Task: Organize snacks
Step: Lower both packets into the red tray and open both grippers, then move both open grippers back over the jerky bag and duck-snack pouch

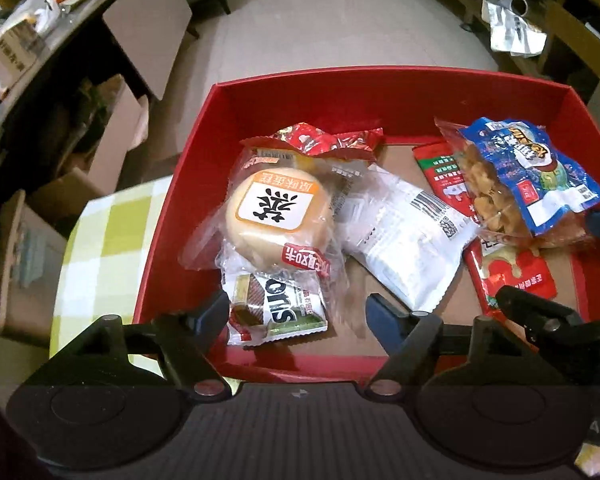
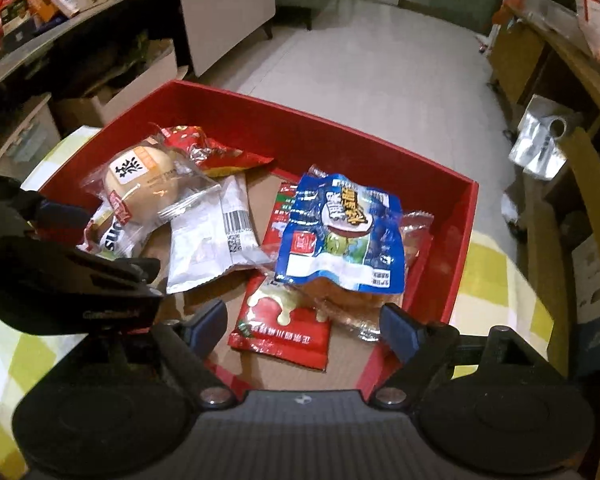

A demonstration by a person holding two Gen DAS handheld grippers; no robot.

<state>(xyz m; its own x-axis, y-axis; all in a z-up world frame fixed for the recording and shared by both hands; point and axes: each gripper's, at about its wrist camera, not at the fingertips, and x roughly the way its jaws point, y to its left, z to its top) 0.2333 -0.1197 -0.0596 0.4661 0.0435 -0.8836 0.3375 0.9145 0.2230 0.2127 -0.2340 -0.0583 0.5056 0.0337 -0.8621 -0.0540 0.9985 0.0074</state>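
Red box on checkered surface; snacks gathered inside.
Left tongs: wide, nothing gripped, brownie packet between.
Right tongs: wide, empty, above blue bag.
Step judged: placing done. Next: tongs to be withdrawn.

**Snacks overlapping in the box**

The round cake pack covers most of the red wrapper behind it. The blue-labelled bag hides much of the two red sachets beneath. The box's near right corner sits behind the right gripper.
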